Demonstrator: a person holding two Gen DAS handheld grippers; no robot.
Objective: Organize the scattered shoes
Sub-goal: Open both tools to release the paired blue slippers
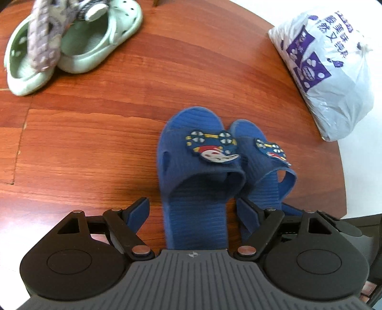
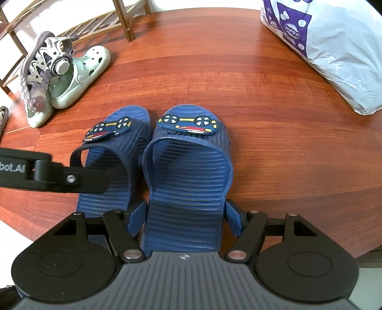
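Observation:
Two blue slippers with car patches lie side by side on the wooden floor. My left gripper (image 1: 193, 211) is open and straddles the heel of the left slipper (image 1: 198, 167), with floor showing between each pad and the slipper's sides. In the right wrist view one arm of the left gripper (image 2: 71, 176) reaches in over the left slipper (image 2: 114, 152). My right gripper (image 2: 185, 212) holds the heel of the right slipper (image 2: 188, 167), both pads against its sides. That slipper (image 1: 267, 171) also shows in the left wrist view.
Two pale green clogs (image 2: 81, 78) lie at the far left with a grey-purple sandal (image 2: 40, 71) resting on them. A wooden shoe rack (image 2: 124, 21) stands behind them. A filled white and purple plastic bag (image 2: 334, 47) sits at the far right.

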